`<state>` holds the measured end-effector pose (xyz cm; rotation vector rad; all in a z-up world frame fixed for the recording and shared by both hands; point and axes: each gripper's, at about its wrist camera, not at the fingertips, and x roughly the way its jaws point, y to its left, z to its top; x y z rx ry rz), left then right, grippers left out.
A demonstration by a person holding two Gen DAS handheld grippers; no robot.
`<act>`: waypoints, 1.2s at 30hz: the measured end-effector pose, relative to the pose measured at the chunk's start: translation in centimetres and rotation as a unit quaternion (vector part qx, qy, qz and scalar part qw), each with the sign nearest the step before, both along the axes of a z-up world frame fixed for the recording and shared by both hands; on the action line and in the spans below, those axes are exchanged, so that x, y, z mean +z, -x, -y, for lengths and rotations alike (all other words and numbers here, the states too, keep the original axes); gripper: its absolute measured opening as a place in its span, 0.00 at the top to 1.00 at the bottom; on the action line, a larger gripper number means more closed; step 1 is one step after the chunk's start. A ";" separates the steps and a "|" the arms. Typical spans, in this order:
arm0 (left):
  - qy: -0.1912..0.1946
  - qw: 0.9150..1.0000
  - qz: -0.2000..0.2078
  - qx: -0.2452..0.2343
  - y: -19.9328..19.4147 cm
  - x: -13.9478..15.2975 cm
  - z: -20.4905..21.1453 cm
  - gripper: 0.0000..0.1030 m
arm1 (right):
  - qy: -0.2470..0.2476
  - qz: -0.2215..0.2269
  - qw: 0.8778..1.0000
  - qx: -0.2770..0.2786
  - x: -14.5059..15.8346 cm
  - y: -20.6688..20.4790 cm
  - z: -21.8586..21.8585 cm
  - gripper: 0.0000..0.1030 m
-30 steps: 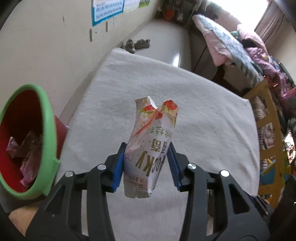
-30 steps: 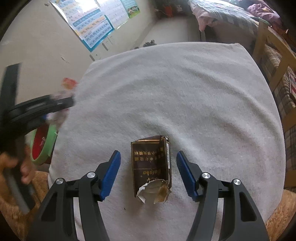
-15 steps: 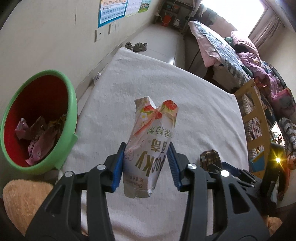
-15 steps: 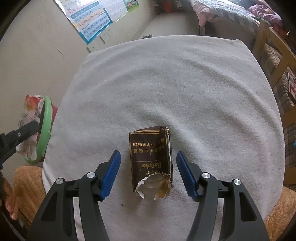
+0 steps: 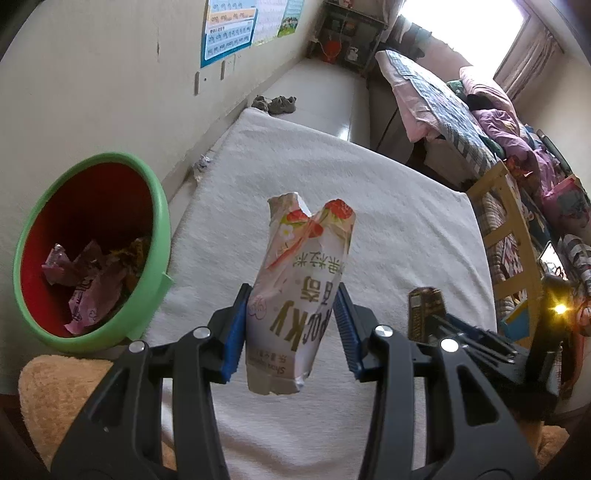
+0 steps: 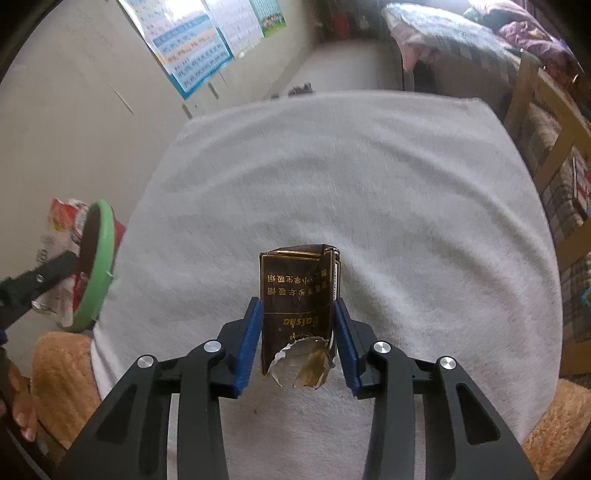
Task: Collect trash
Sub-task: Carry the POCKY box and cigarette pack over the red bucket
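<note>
My left gripper (image 5: 291, 326) is shut on a crumpled white and pink snack wrapper (image 5: 301, 291) and holds it up above the white towel (image 5: 388, 229). To its left stands a red bin with a green rim (image 5: 90, 254) that has several wrappers in it. My right gripper (image 6: 297, 338) is closing on a torn brown cigarette pack (image 6: 295, 295) that lies on the white towel (image 6: 369, 184); its blue pads touch both sides of the pack. The right wrist view also shows the bin (image 6: 94, 266) at far left, with the left gripper's wrapper (image 6: 61, 221) beside it.
A wall with posters (image 5: 229, 31) runs along the left. A bed with bedding (image 5: 461, 96) and a wooden chair frame (image 5: 513, 236) stand to the right. An orange fluffy cushion (image 5: 55, 387) lies under the towel's near edge. Shoes (image 5: 275, 103) sit on the floor beyond.
My left gripper carried the wrapper leftwards, so the bin now shows more fully. My right gripper's jaws have narrowed from wide apart to touching the brown pack's sides.
</note>
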<state>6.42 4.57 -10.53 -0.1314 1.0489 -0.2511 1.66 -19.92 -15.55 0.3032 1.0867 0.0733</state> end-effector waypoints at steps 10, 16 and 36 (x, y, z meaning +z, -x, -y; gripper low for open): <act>-0.008 0.999 0.036 0.014 0.7 2.1 -1.4 0.59 | 0.044 0.095 0.994 0.035 6.3 1.0 -3.2 0.63; -0.014 0.998 0.057 0.023 1.2 3.1 -2.4 0.59 | 0.059 0.128 0.988 0.057 8.8 1.3 -5.2 0.63; -0.027 0.988 0.094 0.116 0.1 5.5 -10.5 0.58 | 0.006 0.173 0.973 0.155 13.7 -1.6 -13.7 0.62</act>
